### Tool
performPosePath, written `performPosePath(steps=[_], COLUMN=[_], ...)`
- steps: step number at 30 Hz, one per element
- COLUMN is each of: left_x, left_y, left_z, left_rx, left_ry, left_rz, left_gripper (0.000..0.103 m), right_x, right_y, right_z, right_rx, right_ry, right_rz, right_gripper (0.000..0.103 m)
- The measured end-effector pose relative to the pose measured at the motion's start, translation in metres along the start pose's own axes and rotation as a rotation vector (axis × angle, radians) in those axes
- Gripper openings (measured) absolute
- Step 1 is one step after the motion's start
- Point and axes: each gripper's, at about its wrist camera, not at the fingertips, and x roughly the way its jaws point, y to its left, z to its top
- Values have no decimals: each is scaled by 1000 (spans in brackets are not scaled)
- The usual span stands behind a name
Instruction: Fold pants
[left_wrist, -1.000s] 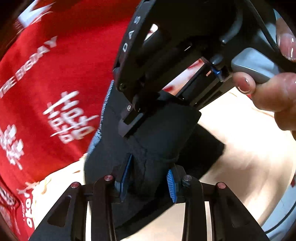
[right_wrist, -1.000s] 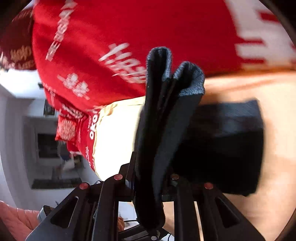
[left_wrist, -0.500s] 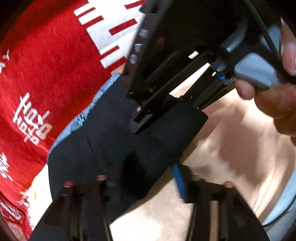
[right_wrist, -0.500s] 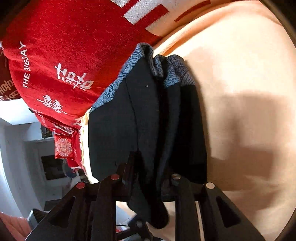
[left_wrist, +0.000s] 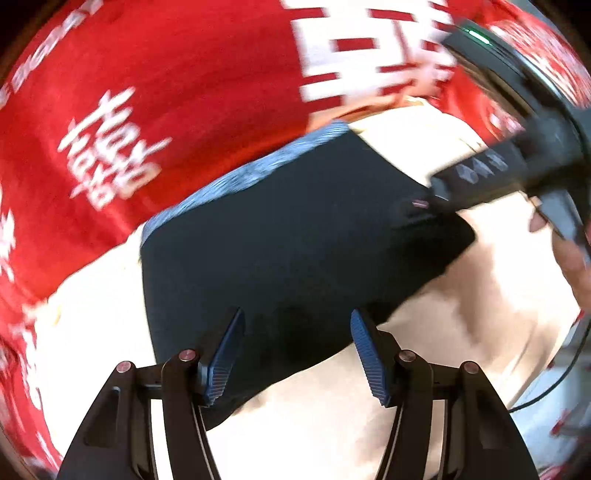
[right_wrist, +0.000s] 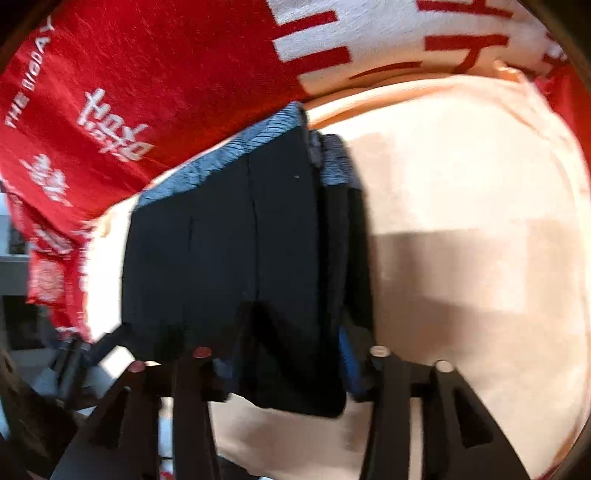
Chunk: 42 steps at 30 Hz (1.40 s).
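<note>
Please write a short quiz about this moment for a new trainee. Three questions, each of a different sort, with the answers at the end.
1. True or false: the left tongs are clamped shut on the pants.
2. Choose one. The waistband of the pants is: A) red, B) blue-grey, C) white.
3. Short answer: what colour is the printed blanket that lies beyond the waistband, next to the cream sheet?

Key: 1 false, the blue pads stand wide apart over the cloth; 2 B; 3 red.

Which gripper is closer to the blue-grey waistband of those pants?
Right, apparently. The right gripper sits on the pants' side edge, partway toward the waistband; the left gripper hovers open at the opposite edge.
</note>
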Motion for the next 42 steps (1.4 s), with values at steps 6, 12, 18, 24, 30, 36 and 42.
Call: performPosePath(steps=[6, 12, 18, 24, 30, 36, 42], left_x=[10, 7, 13, 15, 16, 15, 19], left_y=[71, 102, 121, 142, 161, 177, 186], left_z=[-5, -16, -23, -32, -44, -54, -57], left_rx=[-157, -233, -252, -272, -286, -294, -297], left_ry=[83, 93, 149, 182, 194, 192, 189], left_rz=[-47, -63, -73, -66, -71, -74, -53], left_gripper=[61, 86, 86, 86, 86, 86, 86], right_x=[-10, -19, -15, -1, 13, 14, 5], right_y=[22, 42, 57, 88, 123, 128, 118], right_z=[-16, -38, -59, -76, -84, -80, -78], right_rx=[-36, -17, 16, -41, -122, -103, -65], right_ry=[-29, -57, -41, 9, 37, 52, 41], right_rz=[-187, -263, -268, -232, -273, -277, -293], right_gripper=[71, 79, 80, 95, 97, 97, 97])
